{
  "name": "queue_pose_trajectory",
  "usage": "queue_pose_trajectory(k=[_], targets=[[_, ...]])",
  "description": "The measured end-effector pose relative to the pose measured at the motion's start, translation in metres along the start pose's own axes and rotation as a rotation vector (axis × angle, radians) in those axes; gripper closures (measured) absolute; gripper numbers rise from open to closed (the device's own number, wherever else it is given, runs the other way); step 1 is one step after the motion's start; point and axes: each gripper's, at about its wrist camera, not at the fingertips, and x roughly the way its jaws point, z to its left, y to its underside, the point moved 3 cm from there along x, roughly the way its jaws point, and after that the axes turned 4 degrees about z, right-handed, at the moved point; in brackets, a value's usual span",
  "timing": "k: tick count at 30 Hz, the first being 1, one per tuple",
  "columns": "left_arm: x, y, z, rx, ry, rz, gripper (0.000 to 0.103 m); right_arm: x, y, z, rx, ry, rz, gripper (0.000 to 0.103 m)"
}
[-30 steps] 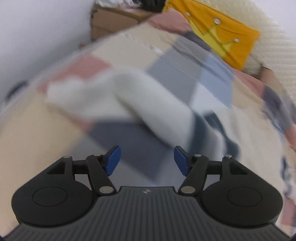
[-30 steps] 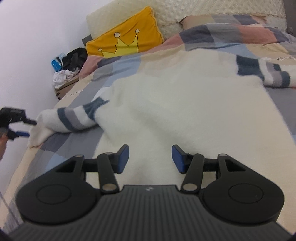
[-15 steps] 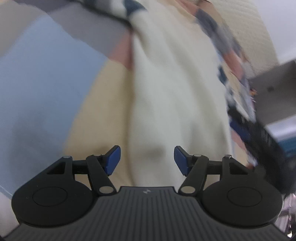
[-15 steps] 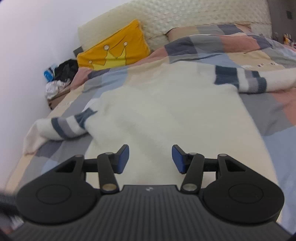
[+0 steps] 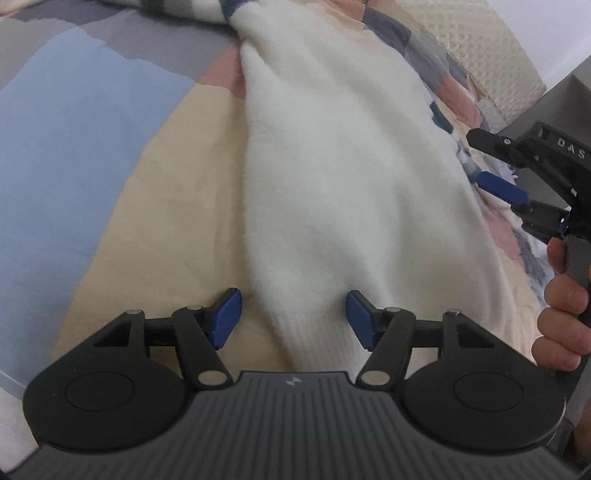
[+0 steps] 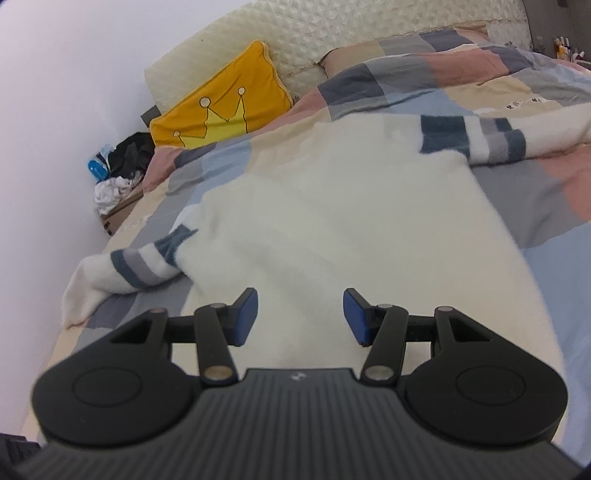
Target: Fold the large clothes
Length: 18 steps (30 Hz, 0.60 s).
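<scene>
- While the cream sweater [image 6: 332,229] lies spread flat on the bed's patchwork quilt [image 6: 461,96], both claws hang just above its near hem.
- Left claw [image 5: 291,317]: its blue pads stand apart with nothing pinched. The sweater's lower left corner lies below and between them, its ribbed hem running under the claw's body; the left pad sits over bare beige quilt [image 5: 166,184], the right pad over cream knit.
- Right claw [image 6: 300,316]: its pads are also spread and empty, with the middle of the sweater's hem below the gap and the body of the sweater stretching away from it.
- From the left wrist view the right claw [image 5: 495,162] shows at the far right edge, above the sweater's other side, held by a hand [image 5: 565,306] whose fingers wrap its handle.
- One striped sleeve [image 6: 136,269] lies out to the left toward the wall; the other striped sleeve [image 6: 491,138] stretches right across the quilt.
- A yellow crown cushion [image 6: 221,107] leans against the quilted headboard [image 6: 332,33], well beyond the sweater.
</scene>
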Motion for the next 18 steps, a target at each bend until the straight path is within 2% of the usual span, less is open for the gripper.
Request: queue_pose_trajectory(k=[1,3,4,6,8,10,12,16,18], targets=[[0.001,-0.002,0.0,-0.003,0.006,0.003,0.037,0.0,0.001,0.001,-0.012,0.008,-0.001,0.049],[-0.003,-0.003,0.005,-0.036,0.04,0.017,0.054,0.0,0.002,0.003,-0.026,0.018,-0.001,0.049],[-0.002,-0.004,0.006,-0.053,0.059,0.028,0.058,0.0,0.002,0.003,-0.027,0.018,-0.002,0.049],[-0.004,-0.006,0.011,-0.079,0.094,0.046,0.083,0.0,0.003,0.003,-0.026,0.019,-0.002,0.049],[-0.005,-0.009,0.015,-0.114,0.116,0.064,0.091,0.0,0.004,0.002,-0.029,0.026,-0.001,0.049],[-0.014,-0.012,0.023,-0.135,0.156,0.073,0.094,0.0,0.007,0.004,-0.041,0.033,0.007,0.049],[-0.024,-0.017,0.03,-0.14,0.147,0.077,0.095,0.001,0.009,0.007,-0.07,0.037,0.017,0.049],[-0.055,-0.026,0.047,-0.177,0.181,0.061,0.096,0.0,0.006,0.009,-0.071,0.028,0.005,0.049],[-0.067,-0.032,0.054,-0.186,0.163,0.058,0.096,-0.001,0.005,0.008,-0.064,0.029,-0.002,0.049]])
